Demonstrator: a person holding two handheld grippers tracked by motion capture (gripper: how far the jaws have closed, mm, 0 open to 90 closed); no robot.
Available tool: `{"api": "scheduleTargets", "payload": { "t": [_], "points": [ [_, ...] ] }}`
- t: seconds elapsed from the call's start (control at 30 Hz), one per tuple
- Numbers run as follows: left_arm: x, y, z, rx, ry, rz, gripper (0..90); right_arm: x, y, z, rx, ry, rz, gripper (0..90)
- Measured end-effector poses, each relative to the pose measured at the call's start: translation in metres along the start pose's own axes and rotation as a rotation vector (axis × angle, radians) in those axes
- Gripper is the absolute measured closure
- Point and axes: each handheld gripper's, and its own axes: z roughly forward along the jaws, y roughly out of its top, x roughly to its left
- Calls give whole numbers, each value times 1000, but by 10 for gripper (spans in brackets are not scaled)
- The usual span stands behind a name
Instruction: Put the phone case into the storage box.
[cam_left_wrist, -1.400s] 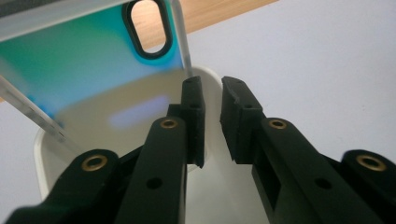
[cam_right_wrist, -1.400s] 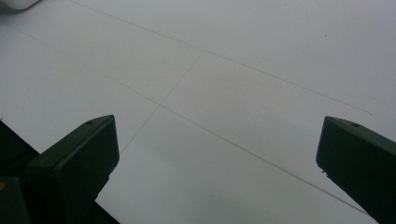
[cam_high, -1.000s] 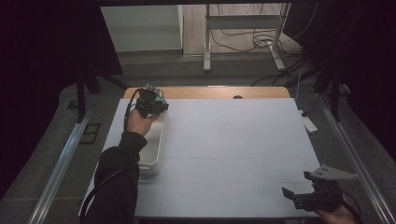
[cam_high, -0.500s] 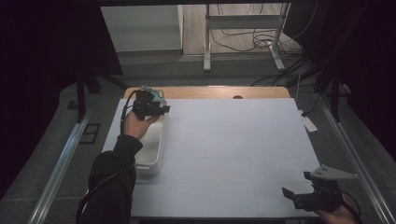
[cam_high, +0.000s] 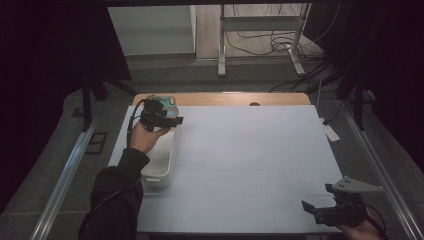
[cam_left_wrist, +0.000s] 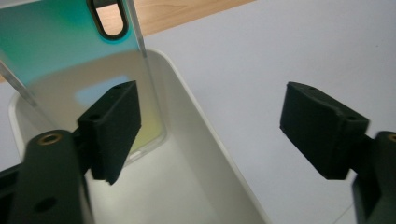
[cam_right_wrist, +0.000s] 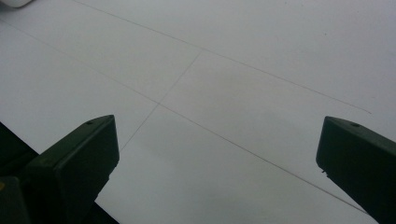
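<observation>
A teal, see-through phone case (cam_left_wrist: 70, 51) stands tilted on its lower end inside a white tray (cam_left_wrist: 201, 116), leaning at the far end. In the high view the case (cam_high: 168, 101) shows just beyond my left gripper (cam_high: 172, 120), which a hand holds over the tray's (cam_high: 165, 170) far end. My left gripper (cam_left_wrist: 212, 112) is open; its jaws have just been opening. Nothing lies between them, and the case stands beside and beyond the left-hand jaw. My right gripper (cam_high: 312, 210) rests at the table's near right corner, open (cam_right_wrist: 217, 154) over bare white tabletop.
The white table (cam_high: 250, 150) has a wooden strip along its far edge. Metal rails run along both sides. A stand and cables sit on the floor beyond the table.
The left hand has shifted only slightly over the tray's far end. The right gripper has kept still.
</observation>
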Motion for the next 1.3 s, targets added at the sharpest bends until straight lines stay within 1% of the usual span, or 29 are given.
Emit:
{"api": "scheduleTargets", "payload": {
  "t": [0.13, 0.23, 0.3, 0.37, 0.43, 0.47, 0.53, 0.7, 0.93, 0.97, 1.07, 1.3],
  "points": [
    [-2, -2, -3, -4, -6, 2, 98, 0, 0, 0, 0, 0, 0, 0],
    [-3, -4, -5, -1, -24, 5, 74, 0, 0, 0, 0, 0, -1, 0],
    [-4, -5, -6, 1, -29, 7, 63, 0, 0, 0, 1, -1, -1, 0],
    [-6, -6, -7, 4, -38, 17, 36, 0, 0, 0, 3, -2, -2, 0],
    [-9, -7, -9, 6, -33, 35, 23, 0, 0, 1, 6, -4, -3, 0],
    [-11, -7, -9, 6, -29, 36, 15, 0, 0, 1, 7, -4, -3, 0],
    [-13, -8, -11, 2, -28, 51, 10, 0, 0, 1, 8, -3, -2, 0],
    [-18, -11, -14, -14, -39, 64, 3, 0, 0, 1, 7, -5, -3, 0],
    [-27, -14, -20, -40, -35, 111, 0, 0, 0, 1, 4, -6, 0, 0],
    [-29, -14, -21, -44, -38, 124, 0, 0, 0, 1, 5, -7, 0, 0],
    [-32, -15, -23, -49, -43, 141, 0, 0, 0, 1, 4, -7, -1, 0],
    [-36, -19, -27, -53, -50, 132, 0, 1, 0, 1, 5, -9, -3, 0]
  ]
}}
